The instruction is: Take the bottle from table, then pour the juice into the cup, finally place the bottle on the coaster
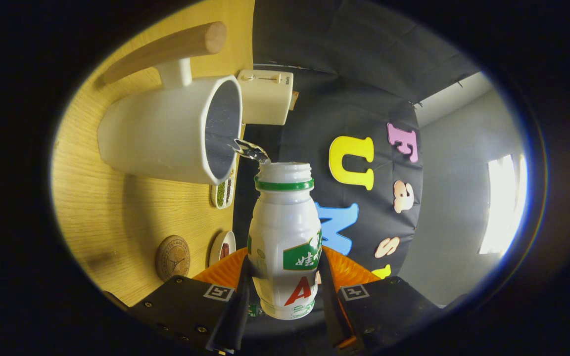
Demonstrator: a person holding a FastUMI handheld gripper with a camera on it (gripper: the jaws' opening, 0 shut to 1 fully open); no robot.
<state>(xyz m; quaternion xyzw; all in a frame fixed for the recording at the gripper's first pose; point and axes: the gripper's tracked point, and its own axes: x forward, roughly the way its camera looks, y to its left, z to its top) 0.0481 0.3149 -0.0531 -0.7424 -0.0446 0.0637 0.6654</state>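
Jaws clamp white bottle (285, 237) — uncapped, green-banded, pouring into cup (176, 131).

The bottle (285, 232) looks like smooth, slightly glossy plastic with a printed label wrap. Beside its open neck, the cup (166, 133) is matt and smooth, with a plain wooden handle (176, 47). Below the cup, the bench (97, 207) shows light wood grain, and the coaster (172, 257) looks like engraved wood.

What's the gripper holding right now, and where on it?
The gripper is shut on the bottle, both fingers pressing its lower body on opposite sides, with the open neck tipped toward the cup.
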